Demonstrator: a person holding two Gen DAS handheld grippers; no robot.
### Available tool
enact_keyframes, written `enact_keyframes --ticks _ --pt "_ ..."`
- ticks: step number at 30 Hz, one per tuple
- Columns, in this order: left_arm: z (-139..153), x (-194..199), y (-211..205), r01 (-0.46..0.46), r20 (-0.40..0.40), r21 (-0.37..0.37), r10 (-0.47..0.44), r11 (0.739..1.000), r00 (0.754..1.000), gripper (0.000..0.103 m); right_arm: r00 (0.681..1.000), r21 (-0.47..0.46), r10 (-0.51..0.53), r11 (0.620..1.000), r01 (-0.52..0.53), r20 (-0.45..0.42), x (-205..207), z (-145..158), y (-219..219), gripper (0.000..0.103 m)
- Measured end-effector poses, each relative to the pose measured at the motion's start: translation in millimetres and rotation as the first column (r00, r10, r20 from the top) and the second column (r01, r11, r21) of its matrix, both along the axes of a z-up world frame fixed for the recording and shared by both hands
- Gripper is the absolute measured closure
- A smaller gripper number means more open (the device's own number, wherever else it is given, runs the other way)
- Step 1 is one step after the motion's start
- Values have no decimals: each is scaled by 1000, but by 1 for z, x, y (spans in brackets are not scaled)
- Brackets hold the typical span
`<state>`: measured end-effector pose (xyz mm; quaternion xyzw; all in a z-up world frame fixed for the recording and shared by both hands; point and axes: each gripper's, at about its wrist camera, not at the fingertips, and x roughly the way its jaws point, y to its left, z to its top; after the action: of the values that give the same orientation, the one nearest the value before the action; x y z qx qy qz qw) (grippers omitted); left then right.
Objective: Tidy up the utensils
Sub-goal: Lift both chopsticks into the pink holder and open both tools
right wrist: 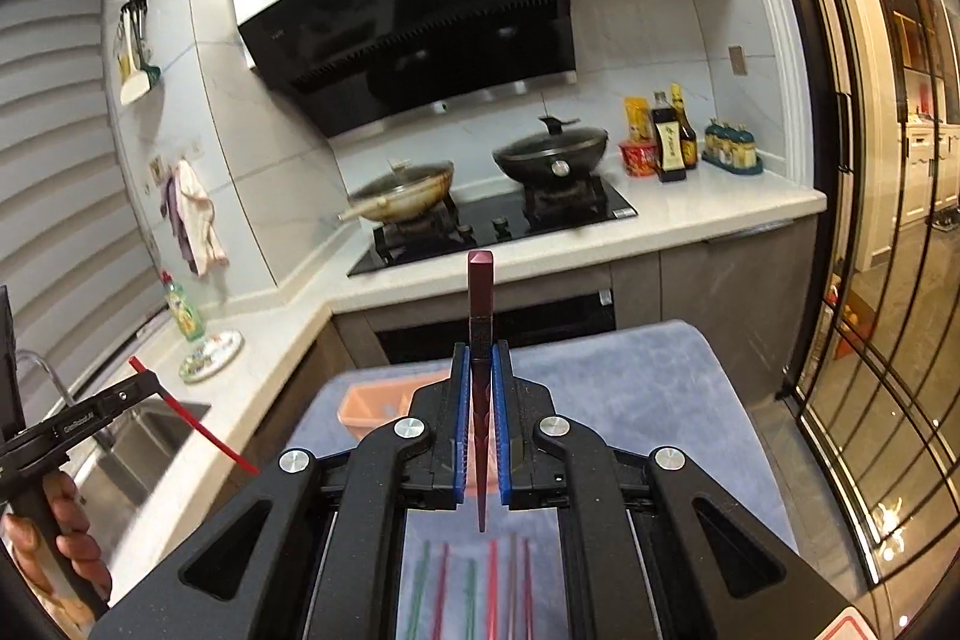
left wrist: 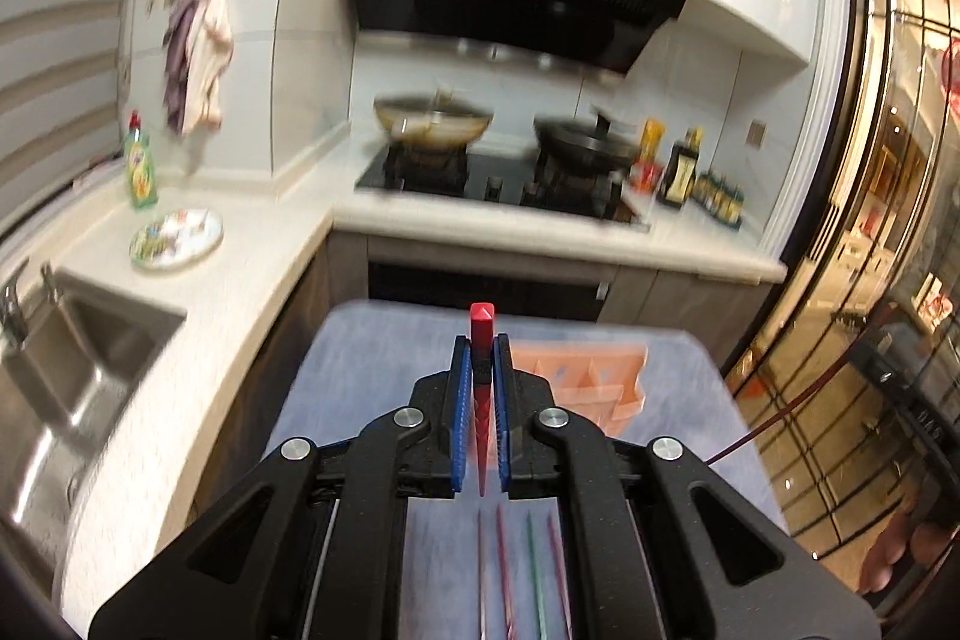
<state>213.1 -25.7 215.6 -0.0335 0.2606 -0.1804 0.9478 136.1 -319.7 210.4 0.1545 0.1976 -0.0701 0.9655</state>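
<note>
Red chopstick (left wrist: 481, 340) clamped between left fingers (left wrist: 462, 400), blunt end forward

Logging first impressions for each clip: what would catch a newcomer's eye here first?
Each gripper is shut on a single chopstick held above the blue towel: the left gripper holds a bright red chopstick, the right gripper a dark red chopstick. Behind them sits a salmon-pink organizer tray, with more loose chopsticks lying below.
</note>
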Motion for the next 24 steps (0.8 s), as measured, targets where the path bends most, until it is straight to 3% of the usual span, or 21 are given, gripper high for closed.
enact_keyframes --ticks 5,9,13,24 --pt "31 26 -20 -4 78 -24 6 1000 997 96 999 2 13 1000 -13 46 43 20 3 96" --pt "33 52 -34 -7 86 -27 9 1000 996 96 998 35 23 999 -25 54 78 18 0 96" --pt "24 72 -43 -4 76 -27 6 1000 997 96 999 48 30 998 -32 38 103 8 2 96" --pt "-37 107 -52 4 -40 7 -3 1000 999 96 995 65 52 997 -47 -85 140 -59 4 96"
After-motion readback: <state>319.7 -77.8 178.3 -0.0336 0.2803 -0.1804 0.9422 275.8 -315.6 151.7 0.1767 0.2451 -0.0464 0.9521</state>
